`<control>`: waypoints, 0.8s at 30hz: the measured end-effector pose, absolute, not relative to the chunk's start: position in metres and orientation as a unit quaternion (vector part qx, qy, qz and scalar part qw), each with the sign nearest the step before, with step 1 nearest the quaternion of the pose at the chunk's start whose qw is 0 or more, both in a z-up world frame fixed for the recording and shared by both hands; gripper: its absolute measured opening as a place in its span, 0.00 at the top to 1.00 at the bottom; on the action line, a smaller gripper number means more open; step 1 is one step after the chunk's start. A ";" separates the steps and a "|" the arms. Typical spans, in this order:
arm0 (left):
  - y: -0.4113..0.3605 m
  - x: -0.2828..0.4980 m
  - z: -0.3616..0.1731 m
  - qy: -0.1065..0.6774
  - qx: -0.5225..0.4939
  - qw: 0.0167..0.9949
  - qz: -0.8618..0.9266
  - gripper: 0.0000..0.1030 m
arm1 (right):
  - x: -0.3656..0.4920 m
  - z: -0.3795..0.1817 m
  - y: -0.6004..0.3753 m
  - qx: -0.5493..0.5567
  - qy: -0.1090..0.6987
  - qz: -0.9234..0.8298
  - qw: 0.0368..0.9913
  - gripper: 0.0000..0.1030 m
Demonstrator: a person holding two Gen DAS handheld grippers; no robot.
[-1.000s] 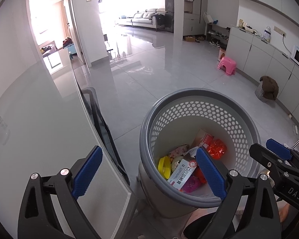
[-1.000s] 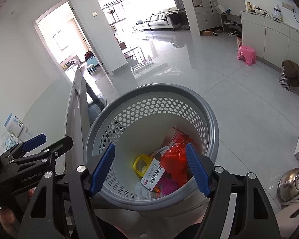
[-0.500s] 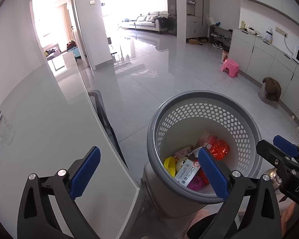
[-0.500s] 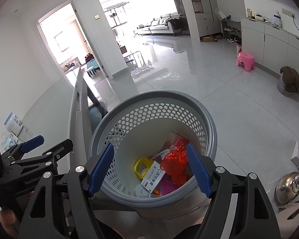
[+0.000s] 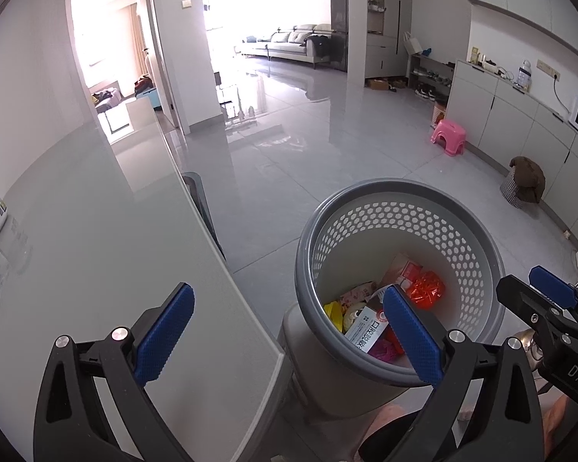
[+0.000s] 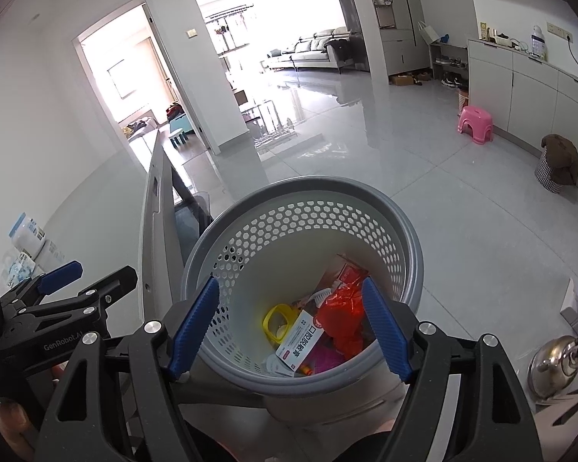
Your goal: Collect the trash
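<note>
Trash sits heaped at the bottom of the round grey perforated plastic basket on the floor: a white medicine box, crumpled red wrapper, yellow plastic ring. Right claw hovers above the rim, jaws wide apart, empty. Left claw gapes empty too, straddling the grey surface's edge.

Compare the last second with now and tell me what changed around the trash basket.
Almost nothing. Both views tilt up slightly, so the gray basket sits a bit lower in frame. Nothing was grasped or dropped. The left gripper and right gripper stay open and empty; the white box and red wrapper lie unmoved.
</note>
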State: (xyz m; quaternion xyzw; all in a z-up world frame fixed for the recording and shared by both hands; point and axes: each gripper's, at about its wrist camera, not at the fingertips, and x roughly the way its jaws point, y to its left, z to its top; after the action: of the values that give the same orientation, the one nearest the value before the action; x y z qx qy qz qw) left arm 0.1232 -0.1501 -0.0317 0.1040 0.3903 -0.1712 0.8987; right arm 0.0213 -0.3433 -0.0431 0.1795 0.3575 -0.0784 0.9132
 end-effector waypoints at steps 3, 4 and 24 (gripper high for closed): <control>-0.148 0.121 -0.029 0.387 0.100 0.900 -0.173 0.06 | 0.021 -0.042 -0.342 0.177 0.355 -0.078 0.915 0.29; -0.148 0.120 -0.028 0.385 0.100 0.901 -0.172 0.06 | 0.020 -0.042 -0.341 0.176 0.355 -0.078 0.915 0.29; -0.144 0.112 -0.020 0.377 0.103 0.905 -0.166 0.06 | 0.018 -0.040 -0.336 0.172 0.350 -0.075 0.918 0.29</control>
State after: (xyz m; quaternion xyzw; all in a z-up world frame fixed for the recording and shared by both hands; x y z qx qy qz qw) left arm 0.1124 -0.1441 -0.0199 0.1026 0.3769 -0.1658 0.9055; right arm 0.0176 -0.3358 -0.0404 0.1722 0.3498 -0.0752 0.9178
